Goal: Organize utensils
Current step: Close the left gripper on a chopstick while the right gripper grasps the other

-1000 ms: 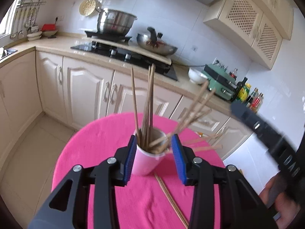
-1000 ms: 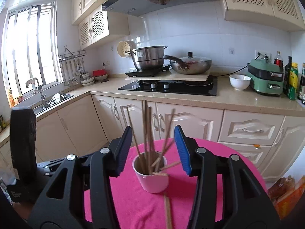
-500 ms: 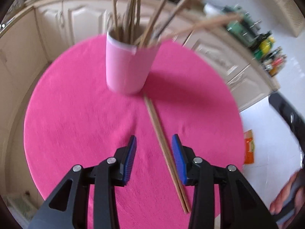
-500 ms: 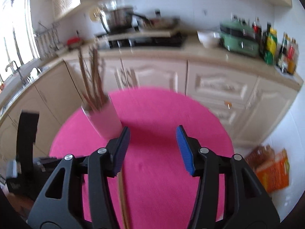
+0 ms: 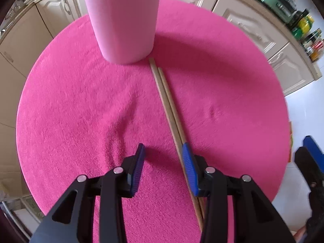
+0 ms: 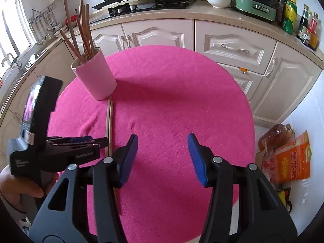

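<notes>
A pink cup (image 5: 123, 20) (image 6: 95, 77) holding several brown chopsticks (image 6: 81, 24) stands at the far left of a round table with a pink cloth (image 5: 81, 105) (image 6: 172, 105). Two pale wooden chopsticks (image 5: 168, 105) (image 6: 109, 119) lie side by side on the cloth, running from the cup's base toward me. My left gripper (image 5: 163, 151) (image 6: 97, 140) is open low over the cloth, its right finger over the near part of the pair. My right gripper (image 6: 163, 141) is open and empty above the cloth's middle, to the right of the pair.
Cream kitchen cabinets (image 6: 232, 46) and a counter with a hob, pots, a white bowl (image 6: 218, 0), a green cooker (image 6: 255, 2) and bottles curve behind the table. An oil bottle (image 6: 277, 135) and an orange bag (image 6: 293, 162) sit on the floor at the right.
Both grippers pulled back from around the cup and tilted downward. The left one has dropped low over the two loose chopsticks; the right one hangs over the cloth.
</notes>
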A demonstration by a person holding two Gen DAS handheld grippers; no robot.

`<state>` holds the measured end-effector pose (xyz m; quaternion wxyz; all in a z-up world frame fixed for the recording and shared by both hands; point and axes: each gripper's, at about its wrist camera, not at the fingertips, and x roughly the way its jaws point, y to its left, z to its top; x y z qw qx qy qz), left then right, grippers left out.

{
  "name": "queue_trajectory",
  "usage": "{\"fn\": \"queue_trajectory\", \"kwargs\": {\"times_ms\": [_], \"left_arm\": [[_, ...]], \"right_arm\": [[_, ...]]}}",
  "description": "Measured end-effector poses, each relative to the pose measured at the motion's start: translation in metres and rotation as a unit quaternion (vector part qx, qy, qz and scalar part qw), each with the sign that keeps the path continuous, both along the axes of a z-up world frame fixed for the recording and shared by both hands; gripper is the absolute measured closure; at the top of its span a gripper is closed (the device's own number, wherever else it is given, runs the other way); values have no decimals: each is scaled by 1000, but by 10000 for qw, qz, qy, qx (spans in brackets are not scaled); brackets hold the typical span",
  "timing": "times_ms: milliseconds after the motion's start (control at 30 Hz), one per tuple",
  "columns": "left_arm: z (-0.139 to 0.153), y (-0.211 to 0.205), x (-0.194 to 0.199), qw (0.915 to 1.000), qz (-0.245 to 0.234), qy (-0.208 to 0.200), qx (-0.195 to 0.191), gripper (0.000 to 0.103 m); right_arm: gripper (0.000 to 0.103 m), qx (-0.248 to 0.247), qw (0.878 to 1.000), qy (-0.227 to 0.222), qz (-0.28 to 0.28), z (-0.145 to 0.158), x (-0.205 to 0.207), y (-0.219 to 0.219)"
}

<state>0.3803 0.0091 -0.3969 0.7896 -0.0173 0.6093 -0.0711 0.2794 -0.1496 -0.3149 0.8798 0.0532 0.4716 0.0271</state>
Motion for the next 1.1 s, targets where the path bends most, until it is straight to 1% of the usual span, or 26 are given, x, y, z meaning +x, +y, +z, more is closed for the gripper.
{"fn": "queue_trajectory", "kwargs": {"times_ms": [200,267,400,500,567,667,800,933,1033,1100], "left_arm": [[-4,-8,12,9996,95,15,270,54],[-6,-14,19,9993,52,131,346,50],[-5,-24,25,9981,-130,197,563,50],[-4,-18,24,9987,-94,235,440,50],[-2,-4,21,9992,16,298,259,50],[-4,4,21,9994,95,343,26,50],[-4,2,20,9994,58,340,105,50],[-7,-14,28,9980,73,466,409,50],[-7,-18,29,9968,134,512,602,49],[-9,-12,31,9969,236,564,491,50]], "right_arm": [[52,82,9999,30,-74,-2,2,-9],[51,99,9999,39,-85,-2,3,-10],[51,113,9999,69,-68,-3,5,-10],[50,111,9999,86,-47,-3,7,-11],[50,112,9999,85,-45,-4,8,-12],[50,142,9998,107,-72,-5,10,-13],[50,178,9997,138,-64,-8,14,-12],[49,207,9997,151,-6,-7,16,-8],[48,208,9997,156,32,-7,17,-6],[48,239,9996,159,20,-7,17,-8]]}}
